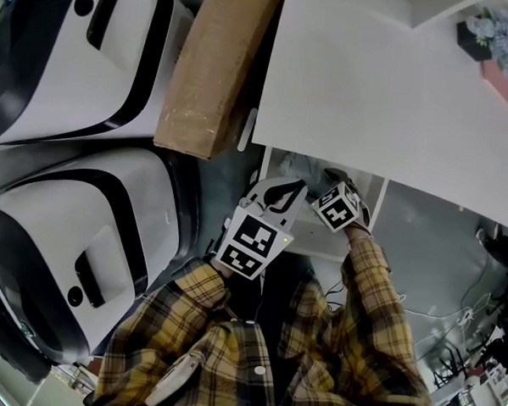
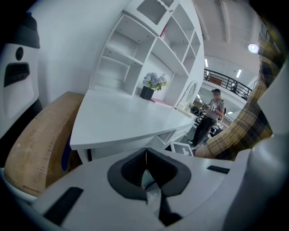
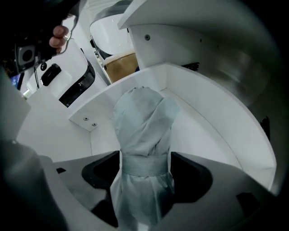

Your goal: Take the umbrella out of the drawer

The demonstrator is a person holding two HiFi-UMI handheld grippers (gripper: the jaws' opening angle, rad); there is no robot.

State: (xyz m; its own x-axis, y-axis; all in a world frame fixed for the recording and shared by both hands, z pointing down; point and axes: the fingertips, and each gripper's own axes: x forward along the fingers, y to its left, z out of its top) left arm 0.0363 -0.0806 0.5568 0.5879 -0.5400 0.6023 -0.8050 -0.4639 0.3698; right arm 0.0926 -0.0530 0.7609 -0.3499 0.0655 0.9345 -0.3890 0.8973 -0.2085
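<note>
- Two white housings with black trim (image 1: 74, 231) sit on the floor left of the worktop (image 1: 395, 95).
- A brown cardboard box (image 1: 219, 64) leans at the worktop's left edge.
- The left gripper (image 2: 145, 155) is held in front of the worktop's near-left corner. Its jaws are clenched together with nothing in them.
- The drawer (image 3: 212, 131) is pulled out under the worktop's near edge. It is white inside.
- The umbrella (image 3: 142, 122) is folded, pale grey-blue and strapped round the middle. It is inside the drawer, running along its floor toward the back corner.
- The right gripper (image 3: 145, 167) points steeply down into the drawer. Its jaws are spread wide, one on each side of the umbrella at the strap. They are released, not squeezing it.
- A dark pot of pale flowers (image 1: 492, 32) stands at the worktop's far-right corner.
</note>
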